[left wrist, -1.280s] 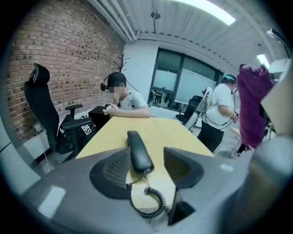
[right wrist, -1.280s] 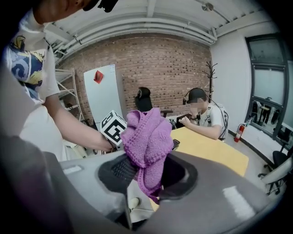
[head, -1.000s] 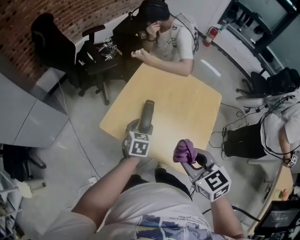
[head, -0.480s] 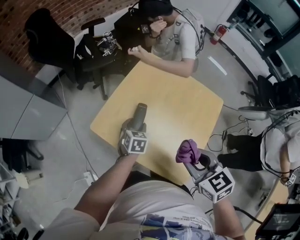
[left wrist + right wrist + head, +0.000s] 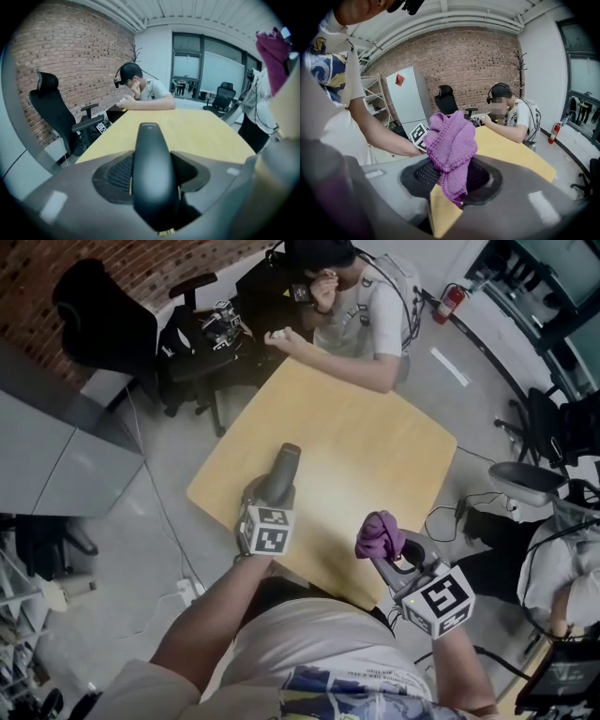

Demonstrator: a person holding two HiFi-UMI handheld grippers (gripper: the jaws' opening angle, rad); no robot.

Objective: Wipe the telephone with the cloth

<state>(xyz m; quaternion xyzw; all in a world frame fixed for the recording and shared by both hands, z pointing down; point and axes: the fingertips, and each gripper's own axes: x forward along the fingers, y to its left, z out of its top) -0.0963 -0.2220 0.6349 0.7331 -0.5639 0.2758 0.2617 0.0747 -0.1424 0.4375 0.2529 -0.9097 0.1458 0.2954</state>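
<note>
Purple knit cloth (image 5: 380,534), soft, light, pinched in our right gripper (image 5: 388,557). Our left gripper (image 5: 269,495) clamps black telephone handset (image 5: 285,468) by near end; rigid, smooth, we judge slippery.

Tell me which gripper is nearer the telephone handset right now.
Left. The left gripper is clamped on the telephone handset; the right gripper, holding the purple cloth, is off to its side, not touching it.
</note>
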